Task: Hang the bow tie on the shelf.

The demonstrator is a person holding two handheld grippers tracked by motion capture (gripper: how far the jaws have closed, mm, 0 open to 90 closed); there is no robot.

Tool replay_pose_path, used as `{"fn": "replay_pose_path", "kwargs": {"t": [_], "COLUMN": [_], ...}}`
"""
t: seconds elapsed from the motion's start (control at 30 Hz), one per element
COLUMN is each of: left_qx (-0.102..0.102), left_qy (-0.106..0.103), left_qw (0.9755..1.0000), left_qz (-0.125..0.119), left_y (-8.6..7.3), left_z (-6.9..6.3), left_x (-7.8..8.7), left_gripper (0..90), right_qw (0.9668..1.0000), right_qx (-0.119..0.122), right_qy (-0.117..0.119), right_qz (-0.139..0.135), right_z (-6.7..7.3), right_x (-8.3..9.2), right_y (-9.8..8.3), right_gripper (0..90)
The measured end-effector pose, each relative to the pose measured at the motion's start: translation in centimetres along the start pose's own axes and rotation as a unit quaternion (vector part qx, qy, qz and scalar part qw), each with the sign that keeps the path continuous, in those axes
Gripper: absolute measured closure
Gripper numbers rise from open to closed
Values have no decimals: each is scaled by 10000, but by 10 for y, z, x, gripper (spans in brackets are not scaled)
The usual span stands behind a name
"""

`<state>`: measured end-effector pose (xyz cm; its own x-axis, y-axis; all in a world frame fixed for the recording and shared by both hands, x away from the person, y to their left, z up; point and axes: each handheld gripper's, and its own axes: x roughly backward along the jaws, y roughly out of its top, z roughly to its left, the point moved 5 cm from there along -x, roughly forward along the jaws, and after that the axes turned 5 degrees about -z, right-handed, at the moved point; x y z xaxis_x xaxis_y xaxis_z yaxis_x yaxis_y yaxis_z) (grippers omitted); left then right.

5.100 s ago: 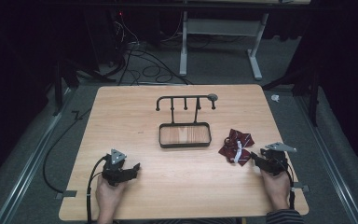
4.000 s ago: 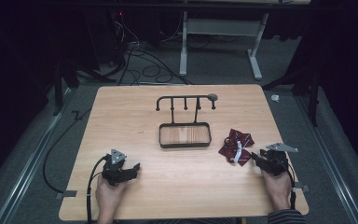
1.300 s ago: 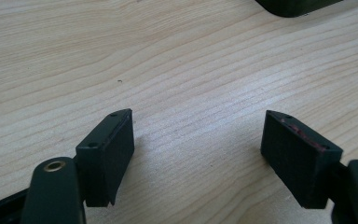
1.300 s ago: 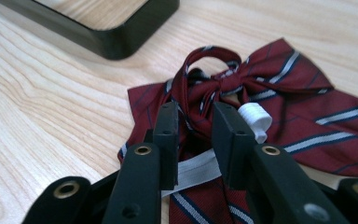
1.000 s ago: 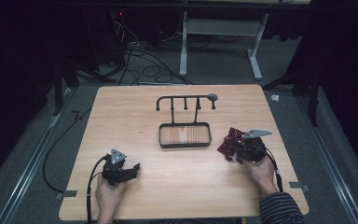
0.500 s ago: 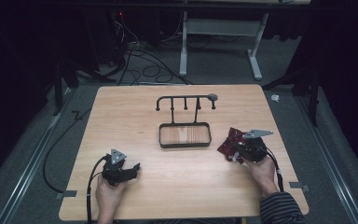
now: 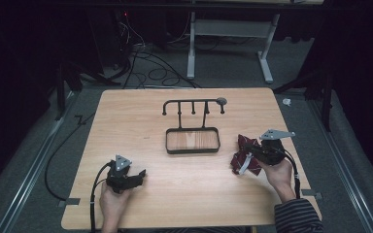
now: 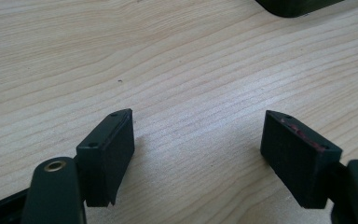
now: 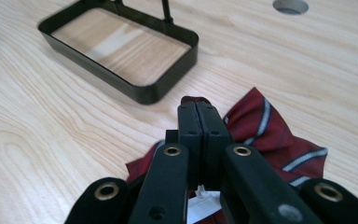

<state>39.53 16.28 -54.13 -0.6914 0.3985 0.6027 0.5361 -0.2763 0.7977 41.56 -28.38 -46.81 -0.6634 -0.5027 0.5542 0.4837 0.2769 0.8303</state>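
Observation:
A dark red cloth with pale stripes (image 7: 241, 158) (image 9: 270, 126) lies crumpled on the right side of the wooden table, a white label (image 9: 203, 205) showing under it. My right gripper (image 7: 250, 151) (image 9: 198, 108) rests on the cloth's left part, jaws pressed together with a bit of red fabric at their tips. A black metal rack with a rectangular tray base (image 7: 193, 151) (image 9: 168, 88) stands at mid-table, left of the cloth. My left gripper (image 7: 138, 175) (image 8: 198, 126) sits low over bare wood at the front left, jaws wide apart and holding nothing.
The rack's upright bar with several pegs (image 7: 193, 103) rises behind the tray. A round grey hole (image 9: 290, 5) sits in the tabletop beyond the cloth. Cables (image 7: 73, 141) trail on the floor to the left. A white desk frame (image 7: 228, 34) stands behind the table.
My right gripper has moved from the table's front right edge up and left onto the red cloth, and sits on it with jaws together. The left gripper has stayed put.

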Motion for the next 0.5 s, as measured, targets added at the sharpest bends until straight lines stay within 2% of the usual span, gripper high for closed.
{"fn": "replay_pose_path", "kwargs": {"t": [0.33,0.37,0.5], "left_qx": [4,5,3], "left_qy": [-5,-6,1], "left_qw": [10000,10000,10000], "left_qz": [4,5,-2], "left_y": [0,0,0], "left_z": [0,0,0], "left_x": [0,0,0], "left_gripper": [264,264,264], "right_qw": [9993,9990,9983], "right_qx": [85,158,146], "right_qy": [203,211,300], "right_qz": [-306,-357,-479], "right_z": [10,11,14], "right_x": [18,22,29], "right_y": [22,27,36], "right_gripper": [900,900,900]}}
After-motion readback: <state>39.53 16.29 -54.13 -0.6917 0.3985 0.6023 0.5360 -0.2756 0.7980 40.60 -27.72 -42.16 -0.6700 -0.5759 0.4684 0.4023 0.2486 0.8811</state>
